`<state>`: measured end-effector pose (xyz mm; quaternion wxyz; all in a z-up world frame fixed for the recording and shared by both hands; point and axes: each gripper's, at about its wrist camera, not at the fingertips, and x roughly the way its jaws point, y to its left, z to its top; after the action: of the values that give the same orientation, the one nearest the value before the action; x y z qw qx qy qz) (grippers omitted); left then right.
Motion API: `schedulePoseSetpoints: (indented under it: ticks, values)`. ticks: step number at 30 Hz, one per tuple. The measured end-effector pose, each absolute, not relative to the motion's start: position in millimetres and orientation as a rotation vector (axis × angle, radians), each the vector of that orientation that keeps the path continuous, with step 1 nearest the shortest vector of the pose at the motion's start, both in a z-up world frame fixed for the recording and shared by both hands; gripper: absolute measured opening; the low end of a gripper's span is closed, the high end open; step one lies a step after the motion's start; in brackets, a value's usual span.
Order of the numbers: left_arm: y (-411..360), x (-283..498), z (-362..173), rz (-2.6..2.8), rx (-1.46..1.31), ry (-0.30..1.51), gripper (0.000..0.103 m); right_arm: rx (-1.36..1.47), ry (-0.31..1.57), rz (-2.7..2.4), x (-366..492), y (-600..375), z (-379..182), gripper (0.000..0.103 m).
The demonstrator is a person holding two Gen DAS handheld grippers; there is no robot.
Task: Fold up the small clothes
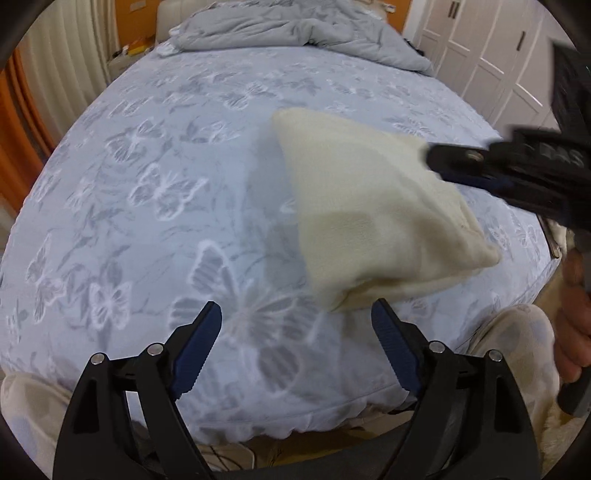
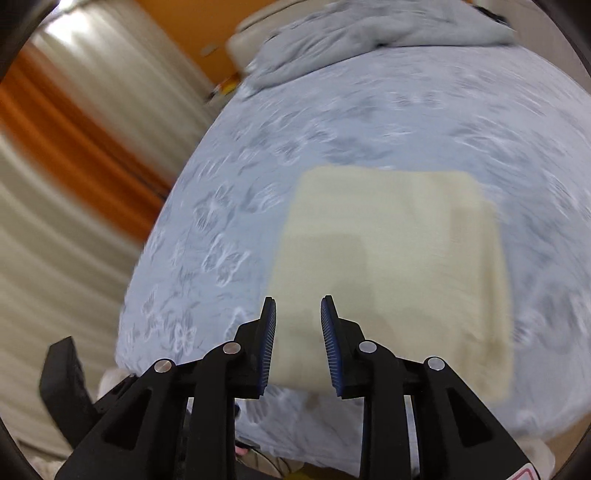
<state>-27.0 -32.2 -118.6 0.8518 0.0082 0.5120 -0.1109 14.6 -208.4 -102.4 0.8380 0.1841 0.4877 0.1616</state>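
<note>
A small cream garment (image 1: 373, 218) lies folded into a flat rectangle on the blue butterfly-print bedsheet (image 1: 155, 192). It also shows in the right wrist view (image 2: 399, 258), blurred by motion. My left gripper (image 1: 295, 325) is wide open and empty, just above the sheet near the garment's near corner. My right gripper (image 2: 297, 317) is open with a narrow gap, just above the garment's near edge, holding nothing. In the left wrist view the right gripper (image 1: 436, 158) reaches in from the right over the garment's far side.
A crumpled grey duvet (image 1: 295, 33) lies at the head of the bed. White wardrobe doors (image 1: 487, 55) stand on the right, orange and white curtains (image 2: 74, 129) on the left. The person's legs (image 1: 517, 339) are at the bed's near edge.
</note>
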Motion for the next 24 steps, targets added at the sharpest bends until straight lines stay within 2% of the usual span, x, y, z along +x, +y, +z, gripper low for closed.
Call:
schedulePoseSetpoints:
  ticks: [4,10,13,15,17,18,19,21,24]
  values:
    - [-11.9,-30.2,-122.3,-0.191,-0.035,1.105,0.081,0.177,1.257,0.346,35.7,-155.4,-176.7,0.023]
    - [6.8,-29.4,-118.6,-0.168,-0.073,1.092,0.081,0.238,1.140,0.247,16.5,-183.6,-126.0,0.023]
    - [3.7,-31.2,-117.2,-0.174,-0.081,1.086,0.081,0.164,1.267,0.170,23.8,-194.4,-177.1,0.014]
    - [-0.7,-33.0,-113.8,-0.185,-0.071,1.078,0.081,0.202,1.288,0.178,21.7,-200.8,-186.6,0.014]
    - [-2.8,-36.3,-108.2,-0.192,-0.057,1.055,0.082,0.301,1.224,0.194,13.0,-214.7,-159.6,0.018]
    - [-3.2,-37.8,-105.3,-0.188,-0.047,1.043,0.085,0.342,1.170,0.183,6.3,-225.1,-144.6,0.027]
    - [-3.6,-39.1,-102.4,-0.187,-0.038,1.033,0.086,0.359,1.119,0.143,-2.4,-239.4,-130.2,0.043]
    - [-4.7,-38.9,-100.2,-0.193,-0.040,1.028,0.086,0.357,1.089,0.045,-15.8,-266.0,-121.7,0.055]
    - [-10.9,-36.0,-102.8,-0.195,-0.046,1.042,0.086,0.375,1.158,-0.050,-21.4,-288.8,-141.9,0.055]
